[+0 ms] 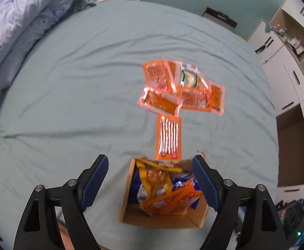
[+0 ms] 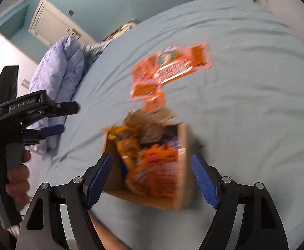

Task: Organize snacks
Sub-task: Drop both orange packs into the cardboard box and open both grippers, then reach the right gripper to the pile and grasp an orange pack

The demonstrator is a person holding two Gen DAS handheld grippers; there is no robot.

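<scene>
Both tools released, cardboard box (image 1: 131, 189) holding seemingly orange, yellow, blue snack packets (image 1: 168, 202).

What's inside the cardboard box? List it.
The cardboard box holds a yellow snack bag, blue packaging and orange packets on top. Anything underneath them is covered.

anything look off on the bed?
Mostly untidy: orange snack packets lie overlapped and askew beyond the cardboard box, one packet apart. The box's far flap looks ragged, though blurred.
</scene>
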